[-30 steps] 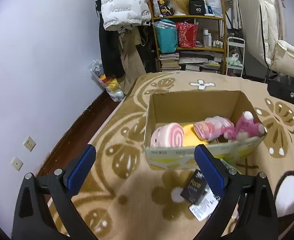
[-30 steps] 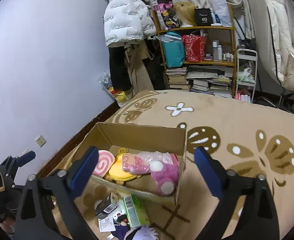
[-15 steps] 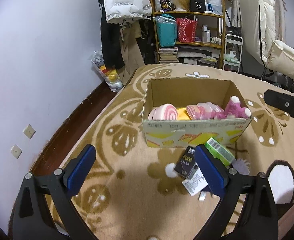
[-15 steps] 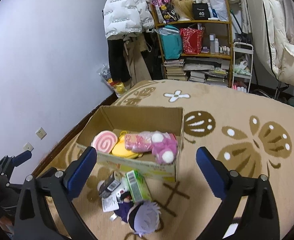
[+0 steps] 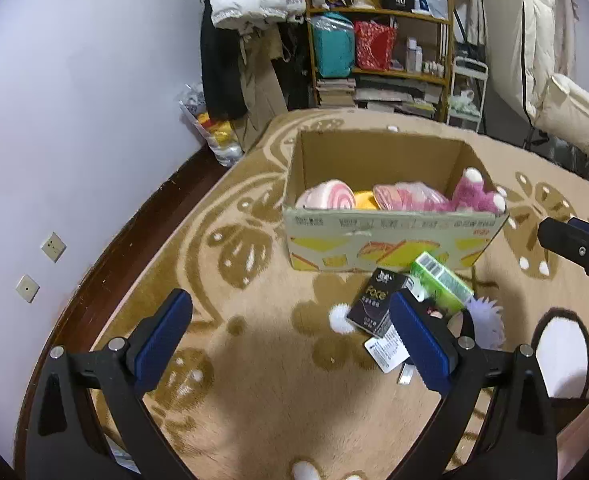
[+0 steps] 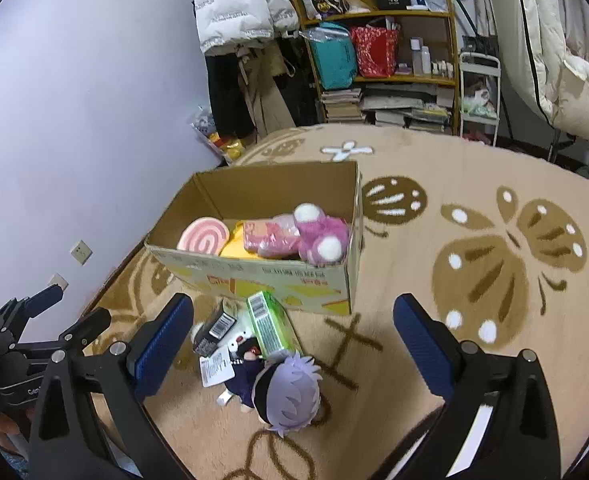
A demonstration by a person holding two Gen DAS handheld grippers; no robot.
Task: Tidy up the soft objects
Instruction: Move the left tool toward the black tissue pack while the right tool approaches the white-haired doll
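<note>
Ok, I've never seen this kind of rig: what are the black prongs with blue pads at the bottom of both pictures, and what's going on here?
They are hand-held grippers, one in each of a person's hands, each carrying its own wide-angle camera looking along its fingers. One picture is from the left gripper, the other from the right gripper. Both are open and hold nothing. On the patterned rug stands a cardboard box holding soft toys, among them a pink swirl cushion and a pink plush. In front of the box lie a lavender-haired doll, a green box and a black box.
</note>
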